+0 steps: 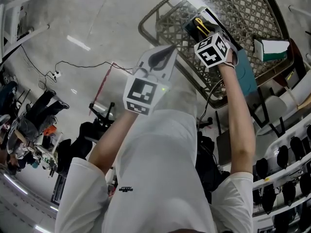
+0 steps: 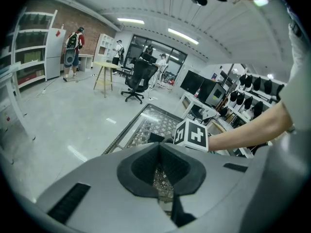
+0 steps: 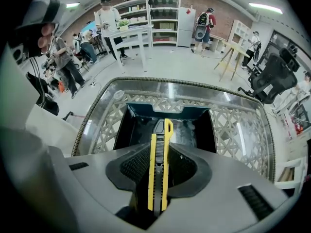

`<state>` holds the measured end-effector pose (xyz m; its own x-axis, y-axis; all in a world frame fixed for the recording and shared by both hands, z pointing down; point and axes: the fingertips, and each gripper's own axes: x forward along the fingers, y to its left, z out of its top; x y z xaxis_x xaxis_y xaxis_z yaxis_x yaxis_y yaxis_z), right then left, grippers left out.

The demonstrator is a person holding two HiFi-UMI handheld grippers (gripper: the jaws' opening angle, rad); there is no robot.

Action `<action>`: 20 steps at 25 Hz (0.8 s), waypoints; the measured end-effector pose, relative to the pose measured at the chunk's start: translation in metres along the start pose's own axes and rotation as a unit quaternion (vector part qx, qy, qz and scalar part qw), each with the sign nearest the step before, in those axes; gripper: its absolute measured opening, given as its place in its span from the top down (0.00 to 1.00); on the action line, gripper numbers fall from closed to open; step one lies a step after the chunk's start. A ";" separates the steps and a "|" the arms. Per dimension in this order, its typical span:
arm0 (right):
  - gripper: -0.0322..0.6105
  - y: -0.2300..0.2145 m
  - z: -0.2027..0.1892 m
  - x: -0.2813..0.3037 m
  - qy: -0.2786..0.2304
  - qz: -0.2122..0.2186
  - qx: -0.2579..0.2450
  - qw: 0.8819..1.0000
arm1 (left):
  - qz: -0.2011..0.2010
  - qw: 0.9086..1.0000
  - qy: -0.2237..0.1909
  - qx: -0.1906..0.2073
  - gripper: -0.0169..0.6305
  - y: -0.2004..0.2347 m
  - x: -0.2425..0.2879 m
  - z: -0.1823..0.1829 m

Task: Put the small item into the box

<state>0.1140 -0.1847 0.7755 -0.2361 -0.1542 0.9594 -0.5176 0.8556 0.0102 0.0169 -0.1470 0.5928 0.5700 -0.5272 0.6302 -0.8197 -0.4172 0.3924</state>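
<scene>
A yellow and black utility knife stands clamped between the pads of my right gripper, with its tip pointing forward. Right beyond it an open dark box with a teal rim sits on the glass-topped lattice table. In the head view the right gripper holds the knife over the box. My left gripper hangs to the left of it, near the table's edge, shut with nothing in it. The left gripper faces the table, and the right gripper's marker cube shows ahead.
A green and white object lies on the table's right side, with a teal sheet beside the box. A cable runs over the grey floor. Several people, white shelves, stools and an office chair stand further off.
</scene>
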 end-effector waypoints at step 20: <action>0.92 -0.002 0.026 -0.101 -0.094 -0.059 0.067 0.992 | -0.009 0.999 -0.036 0.028 0.97 -0.017 -0.038 0.030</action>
<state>0.1170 -0.1834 0.6710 -0.3092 -0.3499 0.8843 -0.6524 0.7546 0.0705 0.0107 -0.1414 0.5420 0.5892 -0.5705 0.5722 -0.8058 -0.4667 0.3645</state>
